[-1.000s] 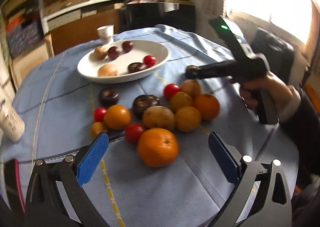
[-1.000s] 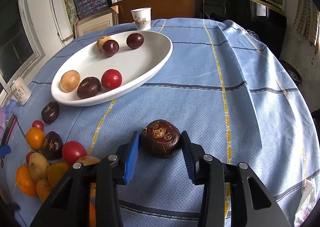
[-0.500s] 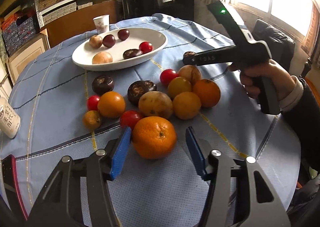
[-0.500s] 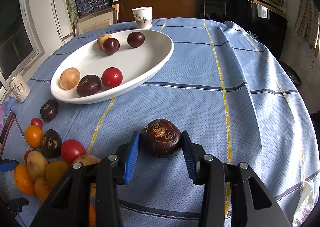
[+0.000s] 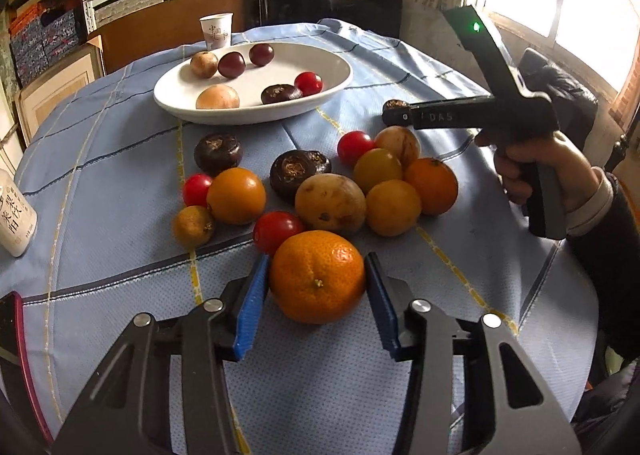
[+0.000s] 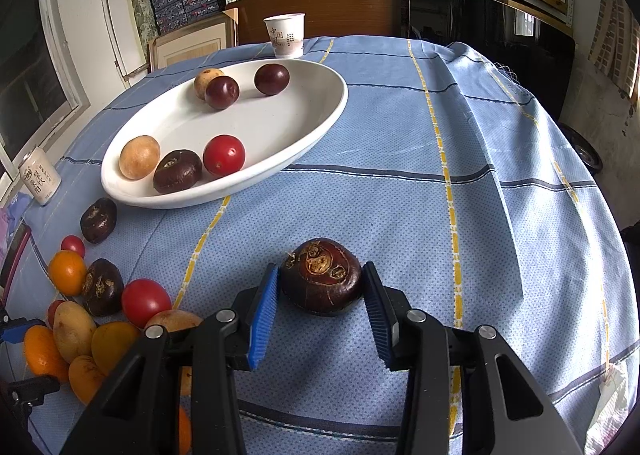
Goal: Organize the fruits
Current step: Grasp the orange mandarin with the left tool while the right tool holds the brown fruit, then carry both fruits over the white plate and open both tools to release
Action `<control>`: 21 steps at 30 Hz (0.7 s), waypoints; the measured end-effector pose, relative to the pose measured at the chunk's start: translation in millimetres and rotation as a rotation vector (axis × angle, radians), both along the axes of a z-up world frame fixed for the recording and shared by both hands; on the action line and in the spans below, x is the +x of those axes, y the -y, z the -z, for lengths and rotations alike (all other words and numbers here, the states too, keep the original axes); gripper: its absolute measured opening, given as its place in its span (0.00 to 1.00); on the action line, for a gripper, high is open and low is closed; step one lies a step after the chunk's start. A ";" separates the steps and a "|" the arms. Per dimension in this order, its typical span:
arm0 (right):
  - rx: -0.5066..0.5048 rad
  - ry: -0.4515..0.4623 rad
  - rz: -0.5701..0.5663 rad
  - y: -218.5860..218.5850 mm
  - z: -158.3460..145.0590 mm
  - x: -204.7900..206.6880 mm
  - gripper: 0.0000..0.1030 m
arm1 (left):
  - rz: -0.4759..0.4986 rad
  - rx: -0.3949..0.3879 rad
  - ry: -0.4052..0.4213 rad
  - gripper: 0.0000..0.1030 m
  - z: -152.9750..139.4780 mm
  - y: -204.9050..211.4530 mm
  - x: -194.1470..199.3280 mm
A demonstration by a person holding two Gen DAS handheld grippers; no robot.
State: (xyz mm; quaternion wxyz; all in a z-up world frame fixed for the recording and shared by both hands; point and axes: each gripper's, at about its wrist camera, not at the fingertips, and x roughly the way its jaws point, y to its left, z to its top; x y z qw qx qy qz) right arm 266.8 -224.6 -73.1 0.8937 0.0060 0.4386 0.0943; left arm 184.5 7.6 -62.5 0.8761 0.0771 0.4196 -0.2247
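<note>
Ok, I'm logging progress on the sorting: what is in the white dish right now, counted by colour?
In the white dish:
Tan fruits: 2
Dark red fruits: 2
Dark brown fruit: 1
Red tomato: 1
Total: 6

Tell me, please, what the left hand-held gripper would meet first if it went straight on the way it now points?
The large orange: it already sits between the closing jaws of the left hand-held gripper. Right behind it, probably, come a red tomato and a brownish-yellow fruit.
</note>
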 end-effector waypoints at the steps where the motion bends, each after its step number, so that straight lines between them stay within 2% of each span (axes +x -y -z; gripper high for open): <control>1: 0.005 0.004 0.006 1.2 -0.8 -0.5 0.41 | 0.001 -0.015 -0.001 0.46 -1.5 -1.8 -0.4; 4: 0.067 0.034 0.041 11.8 -7.7 -3.4 0.41 | -0.001 -0.088 -0.005 0.46 -7.3 -10.7 0.2; 7: 0.114 0.080 0.055 17.7 -17.0 -8.7 0.41 | -0.028 -0.118 0.017 0.46 -12.5 -16.5 0.9; 9: 0.123 0.117 0.053 17.9 -22.5 -13.6 0.41 | -0.052 -0.157 0.032 0.46 -18.8 -23.0 3.3; 12: 0.165 0.173 0.016 15.2 -32.9 -20.6 0.41 | -0.069 -0.241 0.008 0.46 -28.3 -33.7 16.6; 17: 0.170 0.267 -0.044 -1.9 -56.2 -14.8 0.41 | -0.121 -0.242 0.005 0.46 -56.4 -41.9 67.4; 21: 0.178 0.289 -0.078 -17.9 -67.8 6.3 0.41 | -0.179 -0.219 0.020 0.46 -72.5 -41.6 116.4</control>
